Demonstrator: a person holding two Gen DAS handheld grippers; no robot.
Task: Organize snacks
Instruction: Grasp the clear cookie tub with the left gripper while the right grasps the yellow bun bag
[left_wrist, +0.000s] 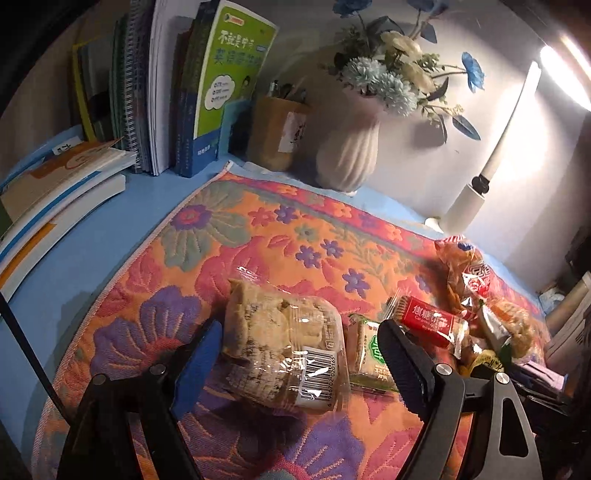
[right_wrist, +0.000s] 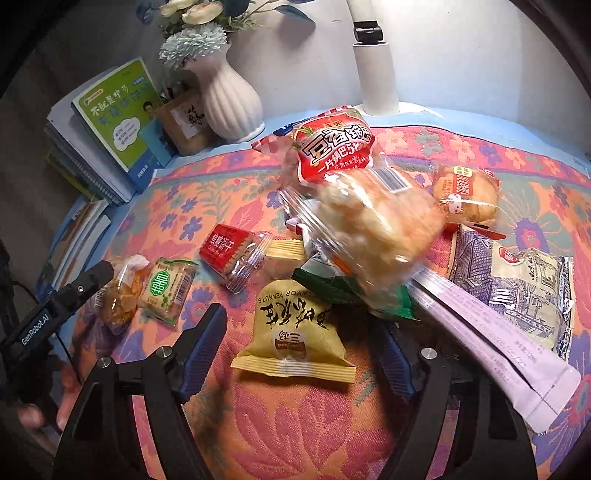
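Snacks lie on a flowered cloth (left_wrist: 258, 236). My left gripper (left_wrist: 299, 354) is open, its fingers on either side of a clear pack of brown cakes (left_wrist: 284, 343), not closed on it. A green-label biscuit pack (left_wrist: 369, 354) and a red biscuit pack (left_wrist: 432, 321) lie right of it. My right gripper (right_wrist: 299, 354) is open around a yellow peanut bag (right_wrist: 295, 332). Beyond it sit a large clear rice-cracker bag with a red label (right_wrist: 354, 206), a bun pack (right_wrist: 465, 195), a purple sachet (right_wrist: 491, 332) and a printed bag (right_wrist: 524, 280). The left gripper (right_wrist: 74, 295) also shows in the right wrist view.
Books (left_wrist: 166, 92) stand and lie at the back left. A pen holder (left_wrist: 277, 129), a white vase with flowers (left_wrist: 347, 155) and a white desk lamp (left_wrist: 476, 192) stand along the back wall. The blue tabletop (left_wrist: 92, 240) shows left of the cloth.
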